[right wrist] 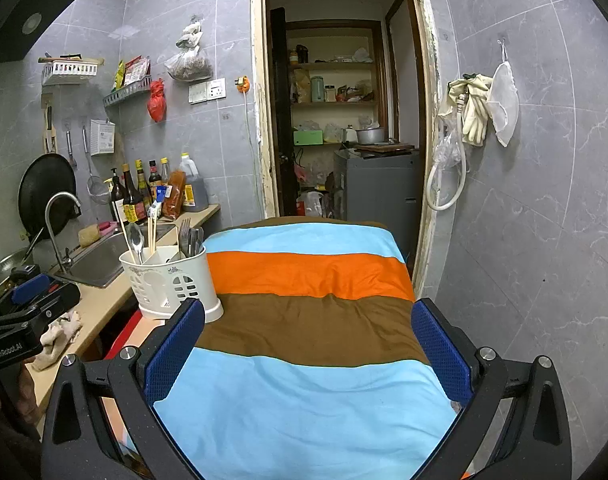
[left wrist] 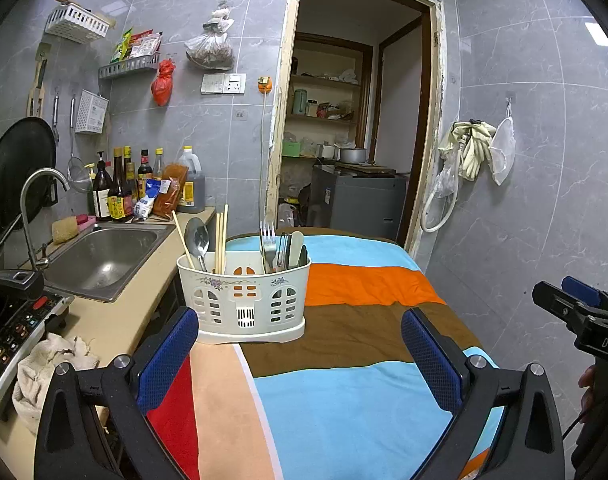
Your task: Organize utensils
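A white plastic utensil holder (left wrist: 246, 300) stands on the striped cloth (left wrist: 344, 360) near its left edge. Its left part holds chopsticks (left wrist: 221, 236) and a spoon (left wrist: 198, 240); its right part holds a fork (left wrist: 268, 240) and other cutlery. My left gripper (left wrist: 300, 348) is open and empty, just in front of the holder. My right gripper (right wrist: 308, 344) is open and empty over the cloth (right wrist: 316, 400), with the holder (right wrist: 172, 280) to its left. The right gripper also shows at the right edge of the left wrist view (left wrist: 580, 312).
A steel sink (left wrist: 100, 260) with a tap (left wrist: 36, 208) sits in the counter to the left. Sauce bottles (left wrist: 144, 184) stand behind it. A rag (left wrist: 48, 372) and a cooker panel (left wrist: 8, 332) lie on the counter. An open doorway (left wrist: 352, 120) is behind the table.
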